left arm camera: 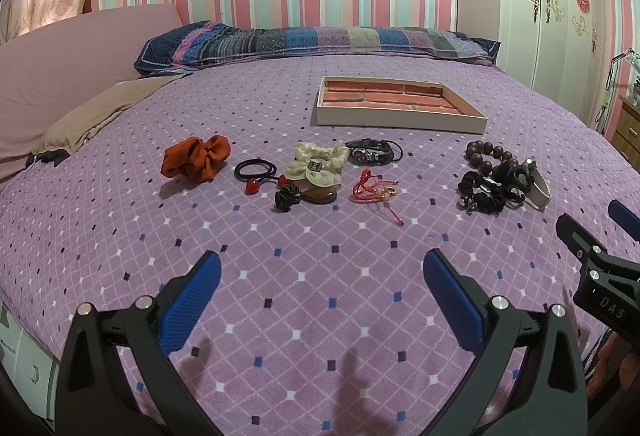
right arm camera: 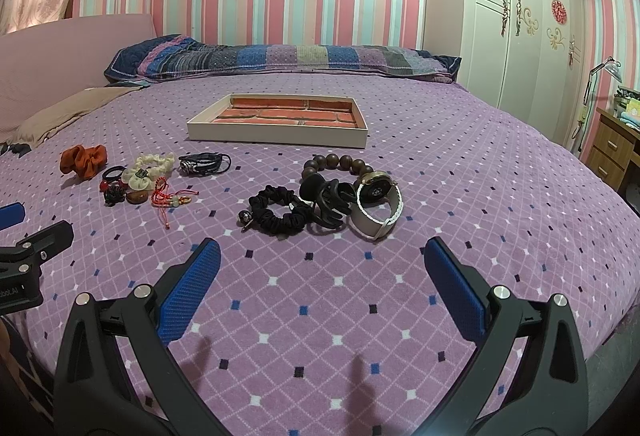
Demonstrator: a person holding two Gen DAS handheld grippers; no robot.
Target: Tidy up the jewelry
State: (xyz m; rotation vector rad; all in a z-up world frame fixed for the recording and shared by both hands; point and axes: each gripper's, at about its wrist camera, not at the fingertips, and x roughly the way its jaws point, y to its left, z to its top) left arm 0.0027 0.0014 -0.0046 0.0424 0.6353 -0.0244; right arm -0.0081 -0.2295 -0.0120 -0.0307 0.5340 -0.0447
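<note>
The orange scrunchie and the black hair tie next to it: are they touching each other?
Apart. In the left wrist view, a strip of purple bedspread shows plainly between the orange scrunchie and the black hair tie.

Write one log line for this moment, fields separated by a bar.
phase: start | left gripper: open, empty | right gripper: open, empty | tray: empty | jewelry: all on bed

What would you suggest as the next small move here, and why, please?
Probably ease the right hand-held gripper forward over the black scrunchie and close on it. Both grippers, the left hand-held gripper too, are open and empty above the bedspread, the tray holds nothing, and that scrunchie lies nearest, straight ahead of the right one.
</note>
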